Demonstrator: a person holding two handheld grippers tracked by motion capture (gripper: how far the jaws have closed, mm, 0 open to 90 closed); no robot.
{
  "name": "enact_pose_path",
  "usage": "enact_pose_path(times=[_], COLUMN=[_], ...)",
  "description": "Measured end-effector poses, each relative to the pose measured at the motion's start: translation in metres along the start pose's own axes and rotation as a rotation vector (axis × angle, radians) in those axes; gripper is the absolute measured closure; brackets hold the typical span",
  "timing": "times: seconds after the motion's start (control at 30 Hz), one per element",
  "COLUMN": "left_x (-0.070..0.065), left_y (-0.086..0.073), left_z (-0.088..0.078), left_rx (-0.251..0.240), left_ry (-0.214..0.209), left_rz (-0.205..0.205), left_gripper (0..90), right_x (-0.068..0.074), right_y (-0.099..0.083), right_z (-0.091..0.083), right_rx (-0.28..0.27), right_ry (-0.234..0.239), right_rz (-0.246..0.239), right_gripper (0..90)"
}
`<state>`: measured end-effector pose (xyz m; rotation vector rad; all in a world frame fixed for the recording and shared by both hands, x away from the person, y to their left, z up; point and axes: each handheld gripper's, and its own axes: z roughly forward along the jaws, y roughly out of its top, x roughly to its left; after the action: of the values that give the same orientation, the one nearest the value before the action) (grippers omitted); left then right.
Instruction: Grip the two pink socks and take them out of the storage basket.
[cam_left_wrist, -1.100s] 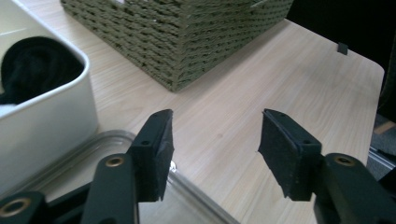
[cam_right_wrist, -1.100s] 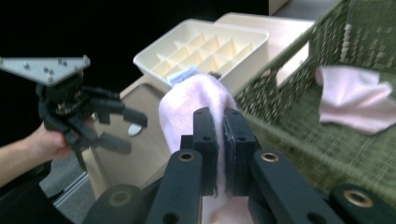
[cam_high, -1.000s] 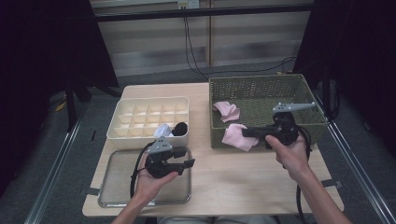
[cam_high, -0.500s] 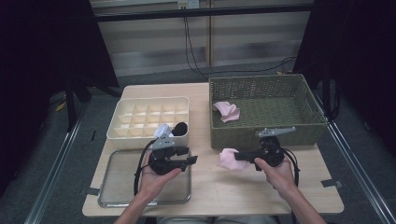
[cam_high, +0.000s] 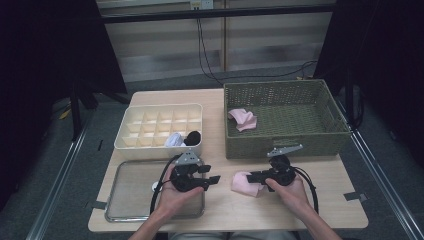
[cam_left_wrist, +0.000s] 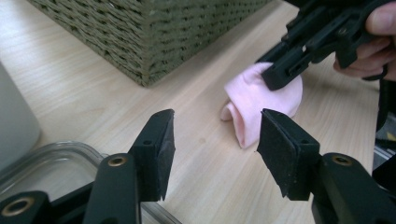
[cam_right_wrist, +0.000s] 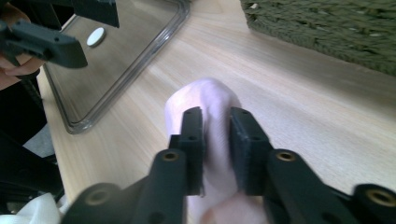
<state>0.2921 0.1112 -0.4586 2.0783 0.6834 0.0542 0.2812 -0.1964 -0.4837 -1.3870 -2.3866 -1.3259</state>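
A pink cloth (cam_high: 244, 184) (cam_left_wrist: 261, 102) (cam_right_wrist: 205, 100) lies crumpled on the wooden table in front of the wicker basket (cam_high: 285, 142). My right gripper (cam_high: 251, 176) (cam_right_wrist: 216, 122) is low over it with a fold between its pads. The jaws have just been opening, but the pads still touch the cloth. My left gripper (cam_high: 216, 178) (cam_left_wrist: 215, 140) points at the cloth from the left, a short way off. It is open, has just widened a little, and holds nothing. A second pink cloth (cam_high: 242, 119) lies inside the basket.
A white divided box (cam_high: 160, 116) at back left holds a white item (cam_high: 173, 140) and a black one (cam_high: 193, 136). A clear tray (cam_high: 127, 200) with a small white disc (cam_right_wrist: 97, 36) lies under my left hand. The basket wall stands just behind both grippers.
My right gripper brought the pink cloth out of the basket and down onto the table in front of it. The left gripper sank slightly and edged towards the cloth.
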Motion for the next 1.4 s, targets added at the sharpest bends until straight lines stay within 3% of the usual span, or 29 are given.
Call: enact_pose_path(times=[0.4,0.5,0.6,0.63,0.7,0.73,0.93,1.03,1.23,1.4], left_x=[-0.001,-0.002,-0.002,-0.003,-0.005,-0.006,-0.013,-0.015,-0.012,-0.011], left_y=[-0.005,-0.005,-0.005,-0.005,-0.006,-0.006,-0.008,-0.008,-0.009,-0.008], left_z=[0.011,0.012,0.015,0.015,0.016,0.017,0.025,0.026,0.026,0.024], left_rx=[0.036,0.037,0.045,0.051,0.057,0.053,0.078,0.089,0.08,0.068], left_ry=[-0.016,-0.017,-0.023,-0.028,-0.042,-0.053,-0.085,-0.083,-0.077,-0.068], left_rz=[0.002,0.0,0.006,0.012,0.024,0.026,0.039,0.042,0.024,0.022], left_gripper=[40.7,40.7,42.1,43.9,46.0,48.4,50.5,50.0,47.6,45.4], right_x=[-0.006,-0.011,-0.014,-0.014,-0.009,-0.007,0.006,0.009,0.018,0.03], right_y=[-0.002,-0.001,0.0,0.0,0.0,0.001,0.002,0.002,0.002,0.003], right_z=[-0.005,-0.008,-0.007,-0.005,-0.003,-0.003,-0.009,-0.01,-0.012,-0.016], right_rx=[-0.007,-0.018,-0.006,0.002,-0.007,-0.014,-0.051,-0.044,-0.058,-0.103], right_ry=[-0.067,-0.079,-0.07,-0.054,-0.075,-0.06,-0.033,-0.014,0.012,0.018], right_rz=[0.01,0.017,0.013,0.008,-0.009,-0.015,-0.041,-0.061,-0.083,-0.098], right_gripper=[54.0,54.1,66.2,74.1,79.8,83.7,81.4,86.1,84.8,87.6])
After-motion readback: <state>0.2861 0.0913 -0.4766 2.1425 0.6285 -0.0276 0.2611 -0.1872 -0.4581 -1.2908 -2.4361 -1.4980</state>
